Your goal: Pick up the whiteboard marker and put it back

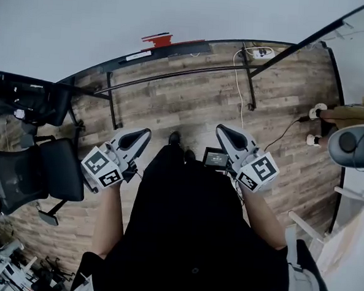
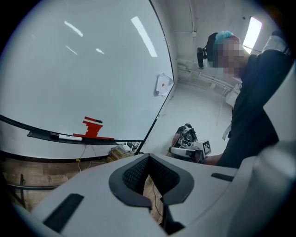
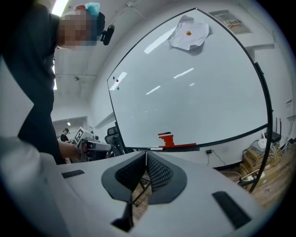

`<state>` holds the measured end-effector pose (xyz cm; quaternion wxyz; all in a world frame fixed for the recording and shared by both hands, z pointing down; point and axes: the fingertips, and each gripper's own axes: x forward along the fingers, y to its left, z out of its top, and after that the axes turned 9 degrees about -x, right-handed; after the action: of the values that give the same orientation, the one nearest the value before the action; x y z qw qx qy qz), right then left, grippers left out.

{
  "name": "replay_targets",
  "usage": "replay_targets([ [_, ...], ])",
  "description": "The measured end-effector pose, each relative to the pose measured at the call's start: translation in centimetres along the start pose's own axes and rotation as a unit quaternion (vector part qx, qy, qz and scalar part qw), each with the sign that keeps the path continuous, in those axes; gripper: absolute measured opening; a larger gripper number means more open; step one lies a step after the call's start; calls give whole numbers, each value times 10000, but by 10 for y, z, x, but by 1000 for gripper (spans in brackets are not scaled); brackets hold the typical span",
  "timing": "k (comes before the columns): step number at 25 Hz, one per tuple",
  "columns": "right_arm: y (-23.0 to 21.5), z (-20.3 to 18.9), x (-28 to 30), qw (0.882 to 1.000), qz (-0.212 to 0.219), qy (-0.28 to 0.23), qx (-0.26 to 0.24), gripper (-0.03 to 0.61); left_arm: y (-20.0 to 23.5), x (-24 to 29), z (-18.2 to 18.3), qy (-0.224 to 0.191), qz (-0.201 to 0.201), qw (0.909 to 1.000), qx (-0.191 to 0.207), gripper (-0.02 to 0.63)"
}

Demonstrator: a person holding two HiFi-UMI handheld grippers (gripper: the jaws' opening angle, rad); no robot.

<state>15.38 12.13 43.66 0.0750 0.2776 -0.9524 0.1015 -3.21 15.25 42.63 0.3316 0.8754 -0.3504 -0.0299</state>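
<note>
A white whiteboard marker (image 2: 65, 137) with dark ends lies on the ledge of the whiteboard (image 2: 83, 69), left of a red eraser block (image 2: 92, 129). The head view shows the marker (image 1: 138, 56) and the red block (image 1: 158, 39) on the ledge far ahead. In the right gripper view the marker (image 3: 156, 149) lies below the red block (image 3: 167, 140). My left gripper (image 1: 144, 133) and right gripper (image 1: 223, 131) are held out in front of the body, both shut and empty, well short of the board. Each gripper shows in the other's view: the right gripper (image 2: 190, 148), the left gripper (image 3: 90, 146).
The whiteboard stands on a black frame with legs (image 1: 113, 110) on the wood floor. A black office chair (image 1: 38, 176) is at the left. A cable and power strip (image 1: 261, 52) lie by the right leg. Another person's feet (image 1: 316, 110) are at the right.
</note>
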Motion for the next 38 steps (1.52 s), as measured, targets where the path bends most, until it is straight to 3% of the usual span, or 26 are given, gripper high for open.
replay_targets([
  [9,-1,36,75,9982,162,355,-463,20,64,-11,42,-398,-144,9990,-146,7],
  [20,-9,40,123,9957,384,596,-598,20,103,-6,50,-416,-124,9984,-358,6],
  [29,-73,44,134,9926,784,527,-765,20,121,41,75,-490,423,9975,-283,6],
  [38,-148,64,137,9874,1391,178,-733,20,115,114,113,-356,1061,9937,105,6],
])
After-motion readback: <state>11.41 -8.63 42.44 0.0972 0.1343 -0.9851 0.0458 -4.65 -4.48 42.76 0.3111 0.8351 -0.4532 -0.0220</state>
